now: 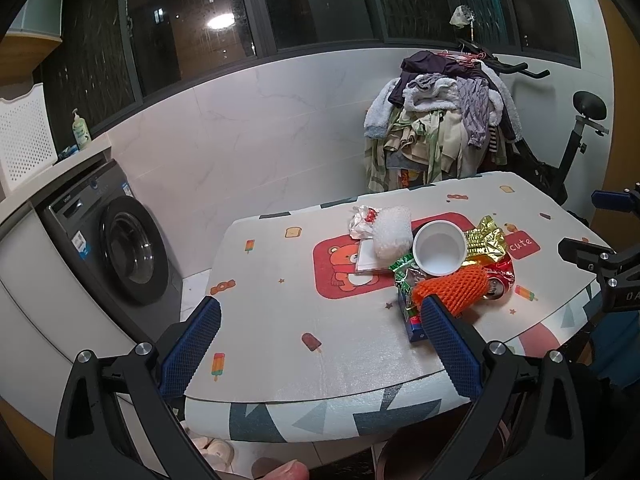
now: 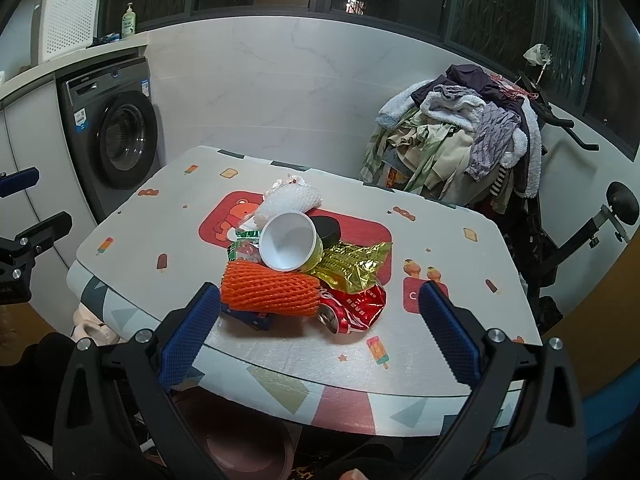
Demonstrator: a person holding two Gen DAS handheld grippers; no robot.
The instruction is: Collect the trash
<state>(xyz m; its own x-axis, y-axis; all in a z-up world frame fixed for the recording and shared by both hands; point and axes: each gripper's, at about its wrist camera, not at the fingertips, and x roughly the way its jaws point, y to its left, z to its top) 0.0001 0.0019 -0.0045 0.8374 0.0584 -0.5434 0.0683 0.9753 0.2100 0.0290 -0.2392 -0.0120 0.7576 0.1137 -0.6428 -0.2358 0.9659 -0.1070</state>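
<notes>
Left claw (image 1: pixel 320 320) is wide open w/ nothing in it, over the near edge of the bench (image 1: pixel 280 280). Right claw (image 2: pixel 320 306) is wide open too, empty, just in front of the trash pile. The pile sits mid-bench: orange foam net (image 2: pixel 268 294) on top of a squashed red can (image 2: pixel 354 308), white cup (image 2: pixel 288 246) on its side, gold wrapper (image 2: pixel 352 266) touching both.

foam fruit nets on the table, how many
2. The orange foam net lies at the near edge of the trash pile, against the crushed red can. The white foam net lies at the far side, behind the paper cup. More could be buried underneath.
</notes>
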